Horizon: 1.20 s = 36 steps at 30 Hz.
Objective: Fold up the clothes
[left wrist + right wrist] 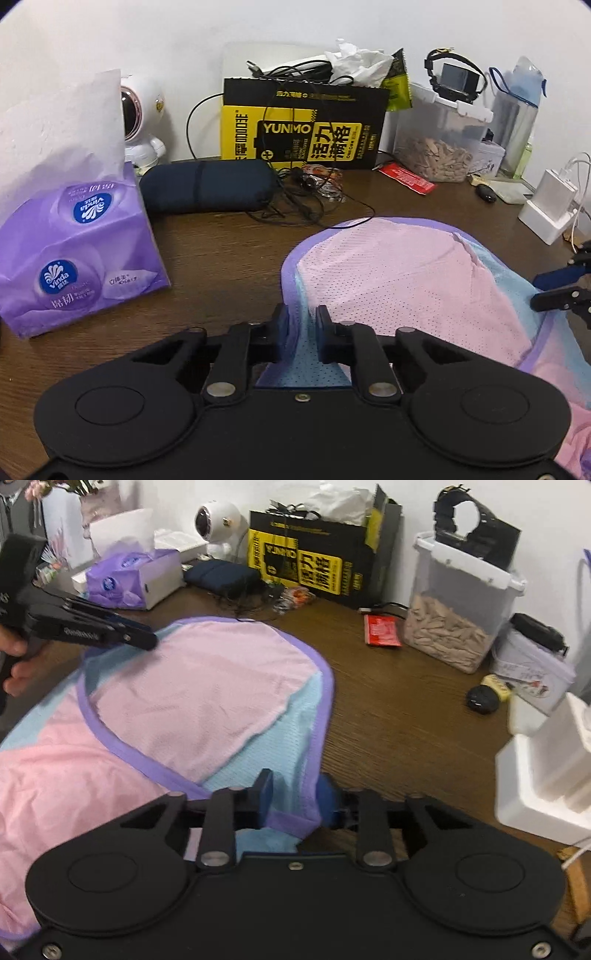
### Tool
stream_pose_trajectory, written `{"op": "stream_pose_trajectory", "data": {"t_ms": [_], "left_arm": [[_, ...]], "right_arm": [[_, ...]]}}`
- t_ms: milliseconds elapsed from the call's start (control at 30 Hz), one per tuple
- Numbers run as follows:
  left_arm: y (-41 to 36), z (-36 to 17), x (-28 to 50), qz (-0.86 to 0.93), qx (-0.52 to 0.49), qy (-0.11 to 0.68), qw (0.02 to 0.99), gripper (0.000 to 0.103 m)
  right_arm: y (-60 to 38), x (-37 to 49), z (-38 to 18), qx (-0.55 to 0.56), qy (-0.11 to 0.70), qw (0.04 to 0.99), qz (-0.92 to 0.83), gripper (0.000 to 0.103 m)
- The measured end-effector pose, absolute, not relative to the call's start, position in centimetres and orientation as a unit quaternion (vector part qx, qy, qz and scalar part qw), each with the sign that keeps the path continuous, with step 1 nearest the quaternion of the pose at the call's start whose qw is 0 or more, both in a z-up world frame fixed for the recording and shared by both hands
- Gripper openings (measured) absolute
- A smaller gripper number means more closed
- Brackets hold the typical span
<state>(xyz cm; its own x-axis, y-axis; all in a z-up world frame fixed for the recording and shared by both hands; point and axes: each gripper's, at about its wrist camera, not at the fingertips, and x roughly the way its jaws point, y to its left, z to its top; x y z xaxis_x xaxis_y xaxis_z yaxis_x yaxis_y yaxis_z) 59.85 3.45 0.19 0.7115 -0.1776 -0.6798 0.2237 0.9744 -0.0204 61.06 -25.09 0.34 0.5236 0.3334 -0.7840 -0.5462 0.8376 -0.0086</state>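
**Left wrist view: both grippers pinch the near hem of the mesh garment**

Left wrist camera looks along the left gripper point(301, 332), whose jaws stand narrow with a bunched strip of blue mesh and purple trim clamped between them. The pink, blue and purple mesh garment point(406, 273) lies spread on the brown wooden desk point(229, 251), its rounded far edge reaching toward a tangle of black cable point(310, 206). At the right edge of this view the other tool's fingers lie over the blue panel.

From the right wrist view, the right gripper point(295, 797) has its jaws drawn in around the garment's blue corner and purple binding; cloth sits between the pads, though whether the right pad presses firmly is hard to tell, since the fabric hides it.

The step in hand looks like securing 2 hold points on the near edge before carrying it over into a fold. To do it well:

1. Confirm both pinches catch the same layers, since the mesh is thin and slippery.
2. Lift both hands together, keeping the hem taut between them.
3. Travel toward the far edge evenly, so the crease runs straight.
4. Stay clear of the purple tissue pack point(74, 254) at left and the white charger block point(550, 206) at right.

Snagging the cable under the far hem is the main risk.
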Motion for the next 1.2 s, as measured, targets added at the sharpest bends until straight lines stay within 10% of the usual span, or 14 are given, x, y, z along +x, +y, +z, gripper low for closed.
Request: {"op": "stream_pose_trajectory", "data": {"t_ms": [167, 300, 600, 900, 967, 1100, 1200], "left_arm": [[3.9, 0.5, 60.0, -0.081, 0.028, 0.364, 0.927, 0.023], [4.0, 2.2, 59.1, -0.104, 0.034, 0.341, 0.934, 0.05], [2.3, 4.3, 49.1, -0.382, 0.231, 0.249, 0.859, 0.055], [2.5, 0.2, 51.9, -0.407, 0.222, 0.299, 0.834, 0.055], [2.8, 0.1, 52.0, -0.41, 0.218, 0.302, 0.832, 0.052], [2.8, -0.3, 52.5, -0.386, 0.227, 0.293, 0.845, 0.01], [2.8, 0.0, 52.7, -0.371, 0.228, 0.286, 0.853, 0.007]], "right_arm": [[-25.6, 60.2, 1.9, -0.143, 0.394, 0.875, 0.243, 0.03], [-24.5, 57.3, 3.7, -0.14, 0.366, 0.874, 0.287, 0.036], [-22.1, 55.3, 2.0, -0.133, 0.358, 0.85, 0.364, 0.05], [-20.1, 55.9, 0.6, -0.139, 0.327, 0.853, 0.382, 0.05], [-19.8, 55.9, 0.2, -0.138, 0.335, 0.849, 0.385, 0.05], [-19.6, 56.0, -0.3, -0.137, 0.341, 0.843, 0.393, 0.049], [-19.4, 56.0, -0.1, -0.138, 0.344, 0.843, 0.391, 0.012]]}}
